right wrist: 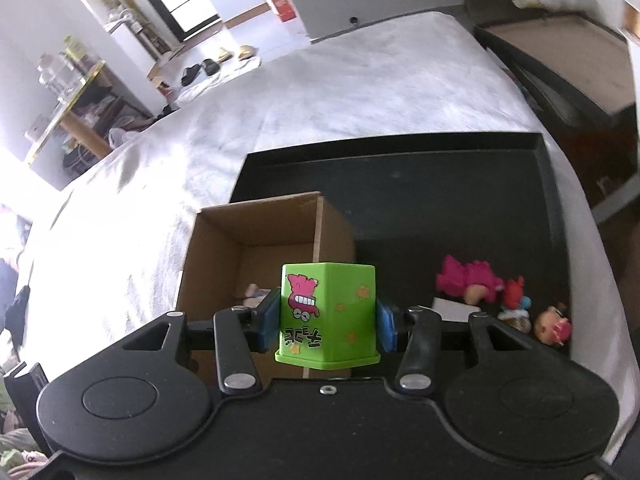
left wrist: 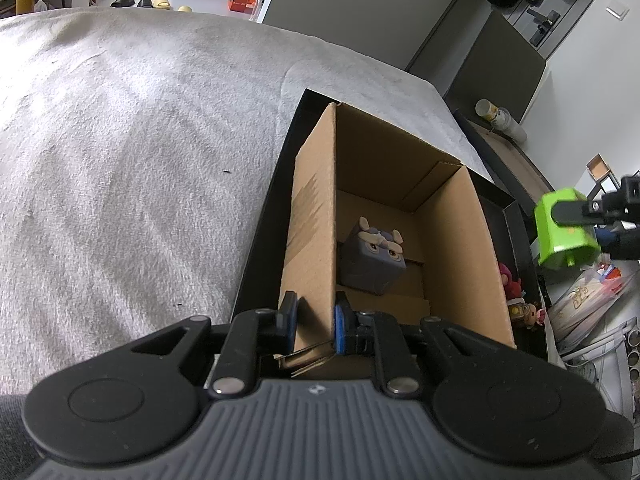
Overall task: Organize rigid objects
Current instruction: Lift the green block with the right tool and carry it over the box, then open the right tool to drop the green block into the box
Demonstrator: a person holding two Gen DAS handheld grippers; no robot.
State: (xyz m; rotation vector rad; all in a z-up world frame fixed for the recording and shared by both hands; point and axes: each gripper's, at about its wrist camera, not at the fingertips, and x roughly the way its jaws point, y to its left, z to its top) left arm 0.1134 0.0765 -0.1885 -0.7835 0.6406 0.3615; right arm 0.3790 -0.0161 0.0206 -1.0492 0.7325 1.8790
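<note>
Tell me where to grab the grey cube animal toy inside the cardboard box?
Take the grey cube toy by two opposite flat sides, coming straight down through the cardboard box's open top. The tall walls block any sideways approach, and its ears on top look too small to grip.

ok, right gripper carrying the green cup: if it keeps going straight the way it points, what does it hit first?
Probably the open brown cardboard box: the right gripper points down towards its right wall and opening, the green plastic cup leading. Depth is unclear; it could clip the wall's edge.
</note>
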